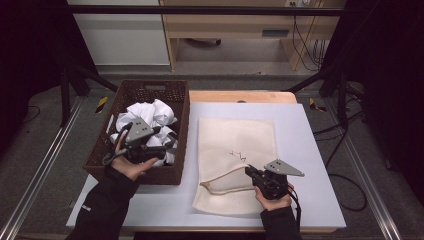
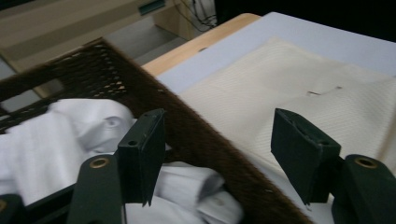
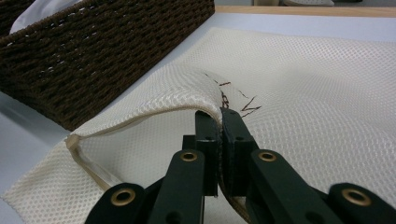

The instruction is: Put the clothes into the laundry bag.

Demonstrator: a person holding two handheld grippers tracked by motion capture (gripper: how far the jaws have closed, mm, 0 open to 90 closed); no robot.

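Mesh laundry bag point(image 1: 235, 162) is lying flat on the pale table point(image 1: 310, 165) in the high view, just at 3 o'clock of the woven basket point(image 1: 181, 120). Your right gripper point(image 1: 250, 171) is pinching the bag's upper layer at the open hem, near the 6 o'clock end. Your left gripper point(image 1: 167, 142) is hovering over the white clothes point(image 1: 150, 115) heaped in the basket.

Left gripper view: the jaws are standing wide apart with nothing between them, one over a rolled white garment point(image 2: 187, 184), the other out past the basket rim point(image 2: 205, 140). You should be bringing both jaws inside the rim before closing, and taking one garment only.

Right gripper view: the jaws are clamped tight on the hem point(image 3: 187, 100), lifting it into a low arch above the lower layer point(image 3: 140, 154). The mouth looks shallow to me, so you are probably wanting to raise that edge higher toward 12 o'clock, keeping the grip firm while the lower layer stays on the table.
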